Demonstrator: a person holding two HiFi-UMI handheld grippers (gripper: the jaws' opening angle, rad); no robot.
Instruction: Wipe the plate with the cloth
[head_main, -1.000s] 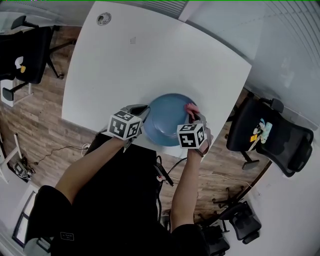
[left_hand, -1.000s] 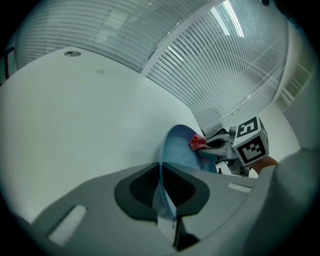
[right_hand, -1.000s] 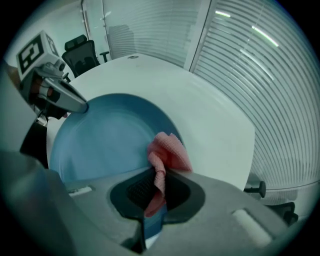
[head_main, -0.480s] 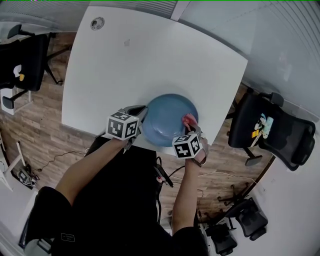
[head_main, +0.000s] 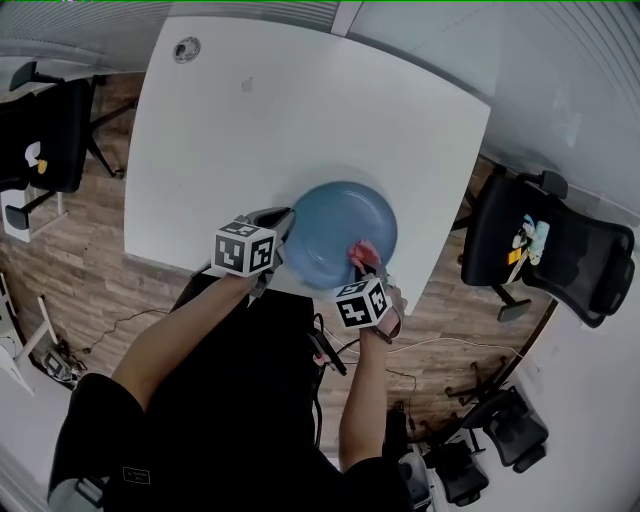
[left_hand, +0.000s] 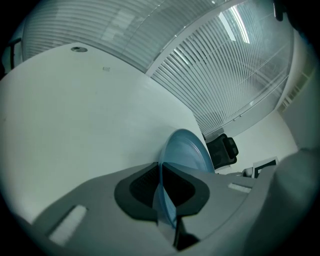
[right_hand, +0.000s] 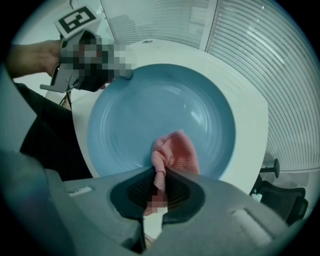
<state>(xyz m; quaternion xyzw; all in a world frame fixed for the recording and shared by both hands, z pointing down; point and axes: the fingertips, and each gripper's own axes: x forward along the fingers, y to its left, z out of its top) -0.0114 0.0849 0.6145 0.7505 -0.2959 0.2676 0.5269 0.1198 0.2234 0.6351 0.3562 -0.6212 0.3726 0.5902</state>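
A round blue plate (head_main: 335, 232) lies near the white table's front edge. My left gripper (head_main: 283, 228) is shut on the plate's left rim; in the left gripper view the plate (left_hand: 186, 150) stands edge-on between the jaws of the left gripper (left_hand: 161, 187). My right gripper (head_main: 372, 265) is shut on a pink cloth (head_main: 362, 249) that rests on the plate's near right part. In the right gripper view the cloth (right_hand: 175, 153) bunches out of the right gripper (right_hand: 159, 187) onto the plate (right_hand: 155, 112).
The white table (head_main: 260, 130) stretches away behind the plate, with a small round grommet (head_main: 186, 48) at its far left corner. Black office chairs stand at the right (head_main: 545, 245) and at the left (head_main: 45, 120). Wooden floor surrounds the table.
My right gripper has drawn the pink cloth along the plate's right rim toward the near edge. The left gripper has stayed shut on the left rim.
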